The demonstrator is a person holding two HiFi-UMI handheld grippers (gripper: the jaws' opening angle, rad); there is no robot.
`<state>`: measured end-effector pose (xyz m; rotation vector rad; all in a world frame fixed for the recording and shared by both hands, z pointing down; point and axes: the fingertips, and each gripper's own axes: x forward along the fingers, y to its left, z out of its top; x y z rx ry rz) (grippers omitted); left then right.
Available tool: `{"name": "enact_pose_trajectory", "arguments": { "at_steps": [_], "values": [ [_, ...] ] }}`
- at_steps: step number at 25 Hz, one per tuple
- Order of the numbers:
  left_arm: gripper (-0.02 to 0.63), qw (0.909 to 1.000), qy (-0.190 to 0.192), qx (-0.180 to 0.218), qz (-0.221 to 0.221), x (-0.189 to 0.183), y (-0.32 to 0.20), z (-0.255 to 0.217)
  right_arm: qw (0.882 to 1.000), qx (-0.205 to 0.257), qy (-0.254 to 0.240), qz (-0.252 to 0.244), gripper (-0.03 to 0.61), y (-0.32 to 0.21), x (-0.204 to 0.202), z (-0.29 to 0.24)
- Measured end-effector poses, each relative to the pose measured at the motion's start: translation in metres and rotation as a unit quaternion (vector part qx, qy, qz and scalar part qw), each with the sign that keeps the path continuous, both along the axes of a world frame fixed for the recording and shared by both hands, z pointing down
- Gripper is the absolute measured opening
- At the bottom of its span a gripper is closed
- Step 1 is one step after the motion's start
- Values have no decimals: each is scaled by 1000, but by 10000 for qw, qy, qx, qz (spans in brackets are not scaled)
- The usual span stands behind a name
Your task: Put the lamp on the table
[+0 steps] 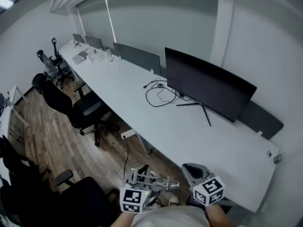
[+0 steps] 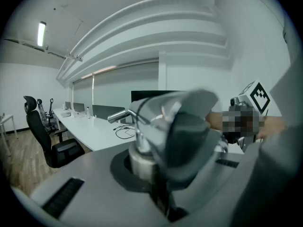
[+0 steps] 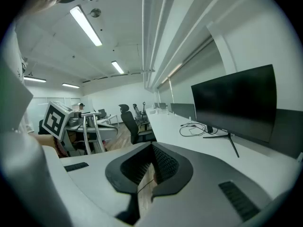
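Note:
The lamp (image 1: 160,183) is silver-grey metal with thin bent arms, and it hangs low over the floor in front of the long white table (image 1: 189,131). My left gripper (image 1: 141,178) is shut on it. In the left gripper view the lamp (image 2: 182,122) fills the middle, its grey head and pale cylinder wedged between the jaws of the left gripper (image 2: 154,178). My right gripper (image 1: 191,170) hovers just to its right, shut with nothing in it. Seen from the right gripper (image 3: 151,163), the lamp's arms (image 3: 90,132) stand at the left.
A black monitor (image 1: 208,85) on a thin stand sits on the table, with a loop of black cable (image 1: 158,96) beside it. Black office chairs (image 1: 80,110) stand along the table's near side over the wooden floor, and another chair (image 1: 83,197) is close at my left.

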<state>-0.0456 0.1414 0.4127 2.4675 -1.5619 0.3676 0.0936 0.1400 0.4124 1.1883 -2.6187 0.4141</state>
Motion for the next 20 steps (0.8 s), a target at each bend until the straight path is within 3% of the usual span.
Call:
{"name": "enact_pose_trajectory", "arguments": {
  "at_steps": [13,20],
  "values": [
    [14,10000,-12,-43,12,-11,-8,1,10000,31,-14,23,31,-6,-11,3],
    [14,10000,30,-51,60,-19,-14,1,9995,84,-287,29,32,-13,-21,-5]
  ]
}}
